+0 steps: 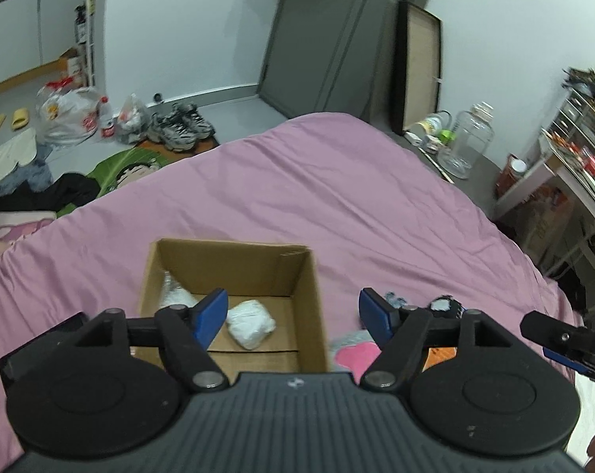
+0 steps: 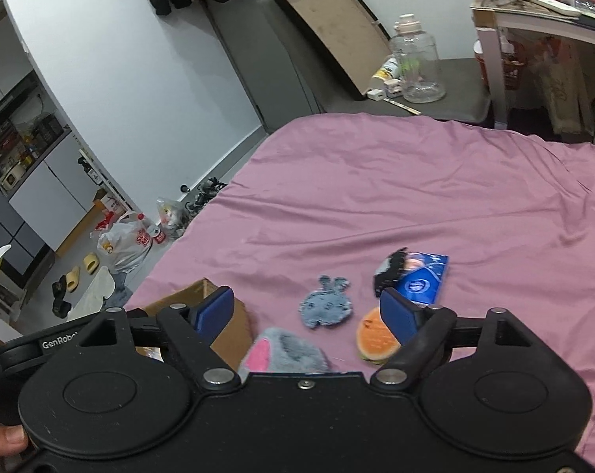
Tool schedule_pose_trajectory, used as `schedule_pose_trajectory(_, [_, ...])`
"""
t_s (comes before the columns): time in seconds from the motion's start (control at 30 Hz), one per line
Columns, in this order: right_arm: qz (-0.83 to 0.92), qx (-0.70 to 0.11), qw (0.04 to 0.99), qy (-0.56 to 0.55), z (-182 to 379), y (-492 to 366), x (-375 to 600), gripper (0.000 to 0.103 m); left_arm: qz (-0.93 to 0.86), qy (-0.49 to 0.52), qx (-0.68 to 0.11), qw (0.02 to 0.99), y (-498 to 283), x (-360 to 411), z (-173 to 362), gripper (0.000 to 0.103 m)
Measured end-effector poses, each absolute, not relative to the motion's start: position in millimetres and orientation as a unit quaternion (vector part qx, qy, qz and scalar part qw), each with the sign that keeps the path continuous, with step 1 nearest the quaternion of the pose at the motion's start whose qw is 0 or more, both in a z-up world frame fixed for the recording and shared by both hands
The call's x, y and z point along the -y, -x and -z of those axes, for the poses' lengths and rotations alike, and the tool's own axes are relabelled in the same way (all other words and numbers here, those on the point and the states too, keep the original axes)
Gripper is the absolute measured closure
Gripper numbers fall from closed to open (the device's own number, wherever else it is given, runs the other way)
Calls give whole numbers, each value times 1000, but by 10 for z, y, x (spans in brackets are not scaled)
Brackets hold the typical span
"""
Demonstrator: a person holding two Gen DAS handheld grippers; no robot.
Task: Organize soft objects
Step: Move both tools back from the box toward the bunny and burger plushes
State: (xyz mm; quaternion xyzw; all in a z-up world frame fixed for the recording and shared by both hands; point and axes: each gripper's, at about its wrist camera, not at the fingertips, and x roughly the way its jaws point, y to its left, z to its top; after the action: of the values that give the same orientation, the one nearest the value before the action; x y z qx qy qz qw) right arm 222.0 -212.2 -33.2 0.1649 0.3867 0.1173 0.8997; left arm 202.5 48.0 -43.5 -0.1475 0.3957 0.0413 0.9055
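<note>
Both my tongs are open wide and hold nothing. My left tongs hang just over the cardboard box, which sits on the pink bed. A white soft bundle already lies in the box, with another white thing in the far left corner. My right tongs hover over the loose things on the bed, just right of the box. The fluffy grey toy with a pink patch is the closest, right under the tongs, low between the two fingers. A little past it lies the flat blue bunny patch. By my right finger sits the round orange thing, and farther off are a black piece and a blue packet. I think the grey toy is light and squishy, so it will squash but not break. I would pinch it across its thick fluffy middle. The bunny patch looks thin and floppy, so I would have to nip its edge.
</note>
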Motion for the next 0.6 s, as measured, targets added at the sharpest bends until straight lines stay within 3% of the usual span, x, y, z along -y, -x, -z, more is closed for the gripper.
schedule_pose_trajectory(0.3, [-109, -396, 890, -198, 468, -2204, 2505, 22, -18, 120, -393, 912, -2041, -128, 393, 31])
schedule_pose_trajectory(0.6, [-113, -421, 867, -240, 947, -2323, 2756, 22, 3, 96, -413, 906, -2159, 245, 511, 31])
